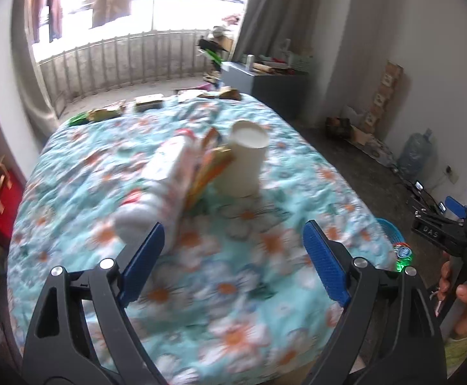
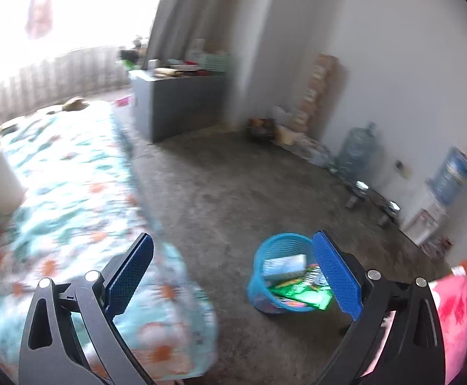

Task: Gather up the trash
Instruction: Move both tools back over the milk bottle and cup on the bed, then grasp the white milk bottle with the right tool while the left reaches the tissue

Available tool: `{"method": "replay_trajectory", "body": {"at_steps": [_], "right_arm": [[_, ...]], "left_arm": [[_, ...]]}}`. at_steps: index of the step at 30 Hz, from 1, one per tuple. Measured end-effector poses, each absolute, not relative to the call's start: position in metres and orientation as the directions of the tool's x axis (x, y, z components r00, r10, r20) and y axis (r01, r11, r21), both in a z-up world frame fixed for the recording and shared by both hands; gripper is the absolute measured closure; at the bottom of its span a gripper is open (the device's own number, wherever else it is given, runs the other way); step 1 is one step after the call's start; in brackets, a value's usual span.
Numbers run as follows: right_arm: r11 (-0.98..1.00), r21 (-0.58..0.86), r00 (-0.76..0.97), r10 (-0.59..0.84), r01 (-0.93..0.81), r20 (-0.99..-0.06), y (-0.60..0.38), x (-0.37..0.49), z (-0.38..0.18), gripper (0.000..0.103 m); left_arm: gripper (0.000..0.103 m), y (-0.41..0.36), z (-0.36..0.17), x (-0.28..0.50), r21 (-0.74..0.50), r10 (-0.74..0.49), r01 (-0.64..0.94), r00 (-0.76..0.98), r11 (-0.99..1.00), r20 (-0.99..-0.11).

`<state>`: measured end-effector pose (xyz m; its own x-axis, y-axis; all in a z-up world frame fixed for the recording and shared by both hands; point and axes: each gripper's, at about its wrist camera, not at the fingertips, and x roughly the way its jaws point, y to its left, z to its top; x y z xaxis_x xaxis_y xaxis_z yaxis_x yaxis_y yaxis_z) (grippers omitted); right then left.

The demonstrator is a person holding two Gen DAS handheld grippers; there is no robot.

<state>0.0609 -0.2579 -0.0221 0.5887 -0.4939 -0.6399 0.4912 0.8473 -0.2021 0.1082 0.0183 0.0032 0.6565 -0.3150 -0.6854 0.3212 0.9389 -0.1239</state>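
Floral bedspread (image 1: pixel 233 288), white bottle (image 1: pixel 159 186) lying blurred — orange packet (image 1: pixel 211 166) beside it

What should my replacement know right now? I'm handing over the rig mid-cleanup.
Left tongs: open, empty, above the bed.
Right tongs: open, empty, over the floor near the blue basket.
Done: the basket already holds a box and green wrappers.
Left: on the floral bedspread, a white bottle, an orange packet and a white cup; more packets at the far edge.
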Motion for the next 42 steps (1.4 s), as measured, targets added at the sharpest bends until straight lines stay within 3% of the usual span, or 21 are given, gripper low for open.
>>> {"method": "replay_trajectory", "body": {"at_steps": [7,20,27,30,34,42], "right_arm": [[0.964,0.03,0.745,-0.185,0.265,-0.641,-0.228,0.066,-0.014,0.007],[0.935,0.337,0.69,0.171,0.112,-0.703,-0.197,0.097,-0.034,0.007],[0.795,0.598,0.604,0.528,-0.104,-0.597,-0.154,0.125,-0.032,0.023],[0.803,0.575,0.56,0.552,-0.157,-0.618,-0.116,0.146,-0.023,0.033],[0.808,0.545,0.524,0.571,-0.222,-0.632,-0.071,0.173,-0.014,0.034],[0.898,0.435,0.484,0.407,-0.06,-0.775,-0.033,0.23,-0.042,0.034]], "left_arm": [[0.019,0.061,-0.009,0.113,-0.158,-0.285,0.244,0.678,0.957,-0.677],[0.019,0.101,-0.033,0.131,-0.261,-0.312,0.181,0.686,0.948,-0.657],[0.02,0.126,-0.041,0.137,-0.268,-0.282,0.136,0.706,0.954,-0.649],[0.02,0.141,-0.046,0.14,-0.288,-0.268,0.095,0.707,0.953,-0.654],[0.02,0.156,-0.05,0.141,-0.311,-0.26,0.058,0.704,0.949,-0.661],[0.019,0.171,-0.053,0.137,-0.324,-0.259,0.045,0.708,0.945,-0.657]]}}
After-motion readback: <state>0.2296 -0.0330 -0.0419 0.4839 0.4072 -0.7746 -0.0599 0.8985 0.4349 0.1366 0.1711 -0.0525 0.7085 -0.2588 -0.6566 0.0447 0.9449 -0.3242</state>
